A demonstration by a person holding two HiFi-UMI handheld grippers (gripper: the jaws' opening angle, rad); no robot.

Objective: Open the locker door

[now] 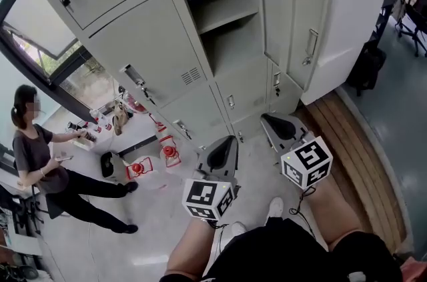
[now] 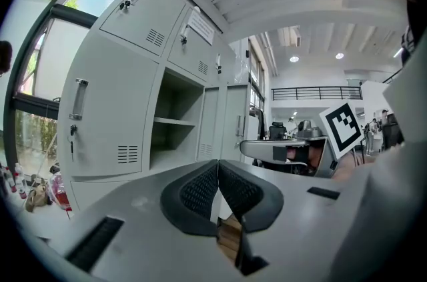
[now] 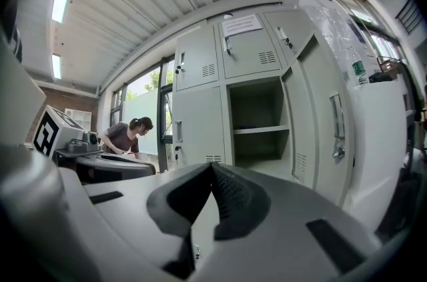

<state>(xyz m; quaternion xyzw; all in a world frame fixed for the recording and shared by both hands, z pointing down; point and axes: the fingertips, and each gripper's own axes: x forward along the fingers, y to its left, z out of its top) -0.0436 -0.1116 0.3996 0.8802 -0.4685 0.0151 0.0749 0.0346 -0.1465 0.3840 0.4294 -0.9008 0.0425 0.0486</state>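
Head view — locker door [image 1: 308, 27] open; left tool [image 1: 228, 141], right tool [image 1: 267, 118] closed.

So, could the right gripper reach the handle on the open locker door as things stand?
Probably yes: nothing stands between the right gripper and the door handle, which faces it openly. Its jaws are shut and empty, so they must open first.

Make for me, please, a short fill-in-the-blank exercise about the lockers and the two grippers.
1. One locker stands ____, its door swung out to the right.
2. Inside it, a single ____ divides the space.
3. The jaws of the left gripper and the right gripper are both ____, with nothing between them.
Missing words: open; shelf; shut.
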